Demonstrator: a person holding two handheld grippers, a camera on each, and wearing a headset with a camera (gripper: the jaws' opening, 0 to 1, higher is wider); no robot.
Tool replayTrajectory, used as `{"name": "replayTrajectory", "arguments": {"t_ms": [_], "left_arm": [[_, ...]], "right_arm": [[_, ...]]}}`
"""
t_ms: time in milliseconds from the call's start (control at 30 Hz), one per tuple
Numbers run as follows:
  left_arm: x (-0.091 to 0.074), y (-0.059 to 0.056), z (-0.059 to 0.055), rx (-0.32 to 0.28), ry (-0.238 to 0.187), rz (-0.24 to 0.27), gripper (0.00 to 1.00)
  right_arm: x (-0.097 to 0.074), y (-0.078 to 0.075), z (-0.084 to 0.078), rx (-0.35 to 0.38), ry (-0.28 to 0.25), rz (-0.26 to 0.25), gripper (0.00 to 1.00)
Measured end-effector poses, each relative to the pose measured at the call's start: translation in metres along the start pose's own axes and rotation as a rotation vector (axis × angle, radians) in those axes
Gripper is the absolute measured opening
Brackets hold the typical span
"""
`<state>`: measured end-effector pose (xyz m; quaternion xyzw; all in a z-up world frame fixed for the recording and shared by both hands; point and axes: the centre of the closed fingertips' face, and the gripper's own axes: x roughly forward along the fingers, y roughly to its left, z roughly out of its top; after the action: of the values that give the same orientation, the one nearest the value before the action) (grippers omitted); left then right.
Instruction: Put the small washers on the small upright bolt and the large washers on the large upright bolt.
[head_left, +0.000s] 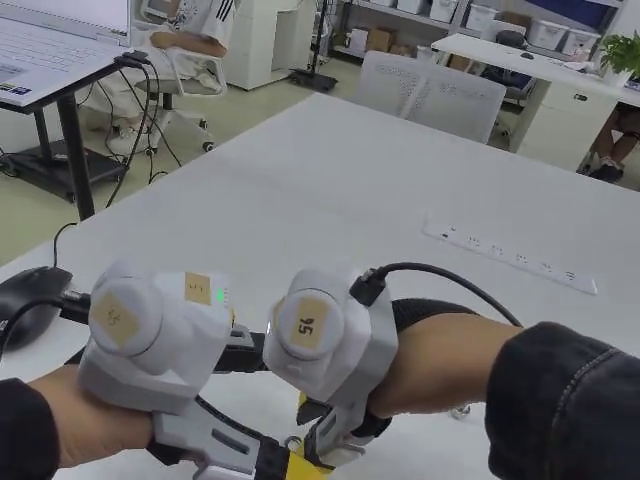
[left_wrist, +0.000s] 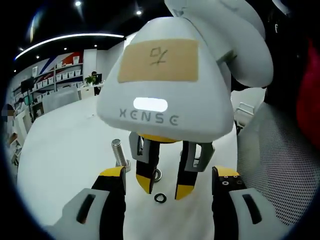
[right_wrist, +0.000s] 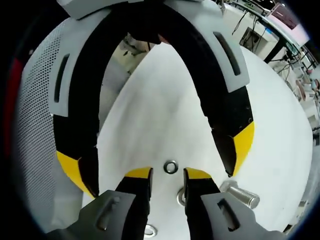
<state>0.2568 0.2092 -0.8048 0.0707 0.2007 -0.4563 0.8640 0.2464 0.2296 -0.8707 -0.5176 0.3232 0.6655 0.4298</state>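
My left gripper (left_wrist: 168, 175) is wide open, and its black, yellow-tipped jaws arch around the right gripper's fingers. My right gripper (right_wrist: 167, 175) faces it, pointed down at the white table (head_left: 380, 180), its two fingers a little apart with nothing held between them. A silver upright bolt (left_wrist: 117, 152) stands just beside the jaws, also seen as the bolt (right_wrist: 240, 196). One small washer (right_wrist: 170, 166) lies flat just beyond the right fingertips. A second washer (right_wrist: 181, 196) lies close against the right finger. In the left gripper view a washer (left_wrist: 160, 198) lies on the table below the right gripper (left_wrist: 166, 182).
A third washer (right_wrist: 149, 231) lies near the bottom edge. A white power strip (head_left: 510, 258) lies on the table to the far right, and a black mouse (head_left: 30, 300) is at the left edge. A mesh chair (head_left: 430, 95) stands behind the table.
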Motion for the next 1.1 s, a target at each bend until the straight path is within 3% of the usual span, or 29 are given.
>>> {"name": "replayTrajectory", "arguments": {"t_ms": [667,800,1100], "left_arm": [[0.0014,0.0007,0.001,0.0,-0.002,-0.003,0.69],[0.0014,0.0008,0.0011,0.0,-0.002,-0.004,0.69],[0.0019,0.0002,0.0017,0.0,-0.001,-0.007,0.69]], "right_arm": [[0.0058,-0.0042,0.0016,0.016,0.004,0.005,0.24],[0.0053,-0.004,-0.0006,0.001,0.012,0.003,0.19],[0.0059,-0.0037,-0.0007,-0.012,0.009,0.0,0.15]]}}
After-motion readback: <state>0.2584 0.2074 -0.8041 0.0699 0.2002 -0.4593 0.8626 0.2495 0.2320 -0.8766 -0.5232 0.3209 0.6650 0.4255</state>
